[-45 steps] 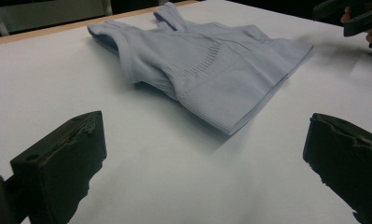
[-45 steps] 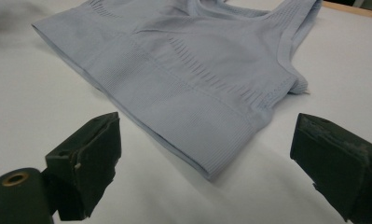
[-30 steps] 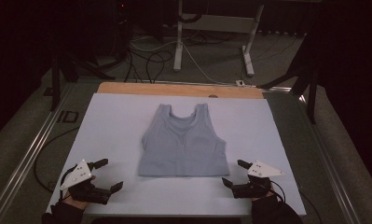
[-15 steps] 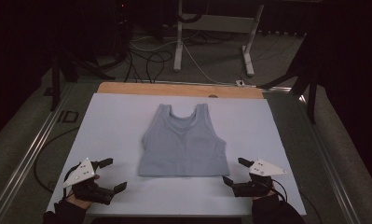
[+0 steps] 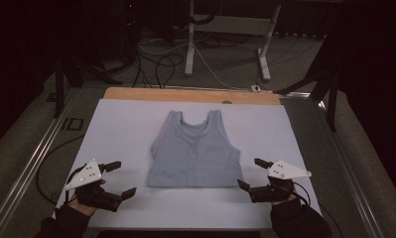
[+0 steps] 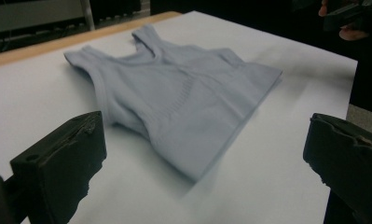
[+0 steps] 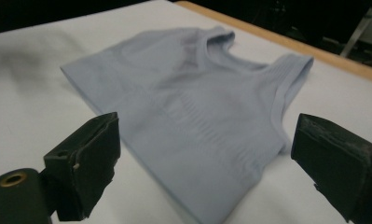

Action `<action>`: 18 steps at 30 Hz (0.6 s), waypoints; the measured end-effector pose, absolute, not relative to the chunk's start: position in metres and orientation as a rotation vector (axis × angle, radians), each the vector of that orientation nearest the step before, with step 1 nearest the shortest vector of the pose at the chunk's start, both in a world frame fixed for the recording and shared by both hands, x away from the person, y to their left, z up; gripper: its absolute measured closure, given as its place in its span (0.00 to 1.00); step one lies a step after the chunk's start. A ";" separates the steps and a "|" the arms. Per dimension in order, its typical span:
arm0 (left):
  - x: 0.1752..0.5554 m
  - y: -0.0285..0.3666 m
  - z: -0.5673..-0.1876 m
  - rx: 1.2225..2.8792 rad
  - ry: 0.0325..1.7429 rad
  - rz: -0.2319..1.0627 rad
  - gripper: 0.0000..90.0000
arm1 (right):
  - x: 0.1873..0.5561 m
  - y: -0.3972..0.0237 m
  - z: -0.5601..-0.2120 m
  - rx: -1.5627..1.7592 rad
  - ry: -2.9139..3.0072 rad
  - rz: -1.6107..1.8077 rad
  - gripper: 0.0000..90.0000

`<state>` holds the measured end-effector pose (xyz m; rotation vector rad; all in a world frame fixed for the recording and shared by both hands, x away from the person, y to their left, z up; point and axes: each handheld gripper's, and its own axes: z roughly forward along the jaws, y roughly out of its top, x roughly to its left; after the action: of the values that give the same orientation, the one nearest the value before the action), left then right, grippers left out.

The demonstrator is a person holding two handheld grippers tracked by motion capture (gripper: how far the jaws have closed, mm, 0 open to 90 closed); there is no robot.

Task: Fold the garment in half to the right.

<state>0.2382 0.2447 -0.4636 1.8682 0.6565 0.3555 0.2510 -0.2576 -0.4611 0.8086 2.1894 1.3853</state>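
— While both hands sit at the near edge, how do the tools stand?

— At near left, the left gripper (image 5: 118, 179) has its jaws spread wide, nothing between them. At near right, the right gripper (image 5: 251, 174) is just as wide apart and just as empty. Both hang over the white sheet (image 5: 116, 129), each pointing inward toward the middle

— And the garment?

— A pale blue tank top (image 5: 195, 151) lies flat on the sheet between the two tools, hem toward the person, straps toward the far side. Each gripper sits just beside a lower corner of it, apart from the cloth

— Farther back?

— A strip of wooden table edge (image 5: 190, 94) past the sheet, then cables (image 5: 161, 62) on the floor and a white metal stand (image 5: 230, 29)
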 end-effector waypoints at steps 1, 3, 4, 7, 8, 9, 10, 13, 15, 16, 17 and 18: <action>0.238 0.245 -0.464 1.868 0.656 0.356 0.00 | 0.251 -0.258 -0.461 0.809 2.189 1.385 0.09; 0.241 0.243 -0.458 1.862 0.661 0.365 0.00 | 0.255 -0.255 -0.453 0.780 2.189 1.389 0.09; 0.241 0.243 -0.458 1.862 0.661 0.365 0.00 | 0.255 -0.255 -0.453 0.780 2.189 1.389 0.09; 0.244 0.240 -0.453 1.877 0.657 0.374 0.00 | 0.261 -0.249 -0.445 0.748 2.187 1.385 0.09; 0.244 0.239 -0.452 1.879 0.656 0.374 0.00 | 0.263 -0.247 -0.443 0.748 2.183 1.391 0.09; 0.245 0.239 -0.451 1.884 0.657 0.375 0.00 | 0.264 -0.246 -0.441 0.740 2.182 1.391 0.09; 0.245 0.238 -0.449 1.885 0.655 0.376 0.00 | 0.266 -0.244 -0.439 0.743 2.175 1.399 0.09; 0.247 0.236 -0.445 1.889 0.657 0.381 0.00 | 0.271 -0.239 -0.435 0.718 2.179 1.395 0.09; 0.248 0.234 -0.442 1.888 0.657 0.384 0.00 | 0.274 -0.235 -0.433 0.715 2.175 1.404 0.09; 0.249 0.233 -0.441 1.893 0.658 0.384 0.00 | 0.275 -0.232 -0.432 0.715 2.177 1.403 0.09; 0.249 0.233 -0.441 1.893 0.658 0.384 0.00 | 0.275 -0.232 -0.432 0.715 2.177 1.403 0.09; 0.249 0.232 -0.438 1.902 0.655 0.387 0.00 | 0.278 -0.228 -0.431 0.709 2.175 1.417 0.09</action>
<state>0.2494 0.2318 -0.4383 1.9019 0.6547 0.3868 0.2780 -0.2281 -0.4314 0.7094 2.1751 1.4172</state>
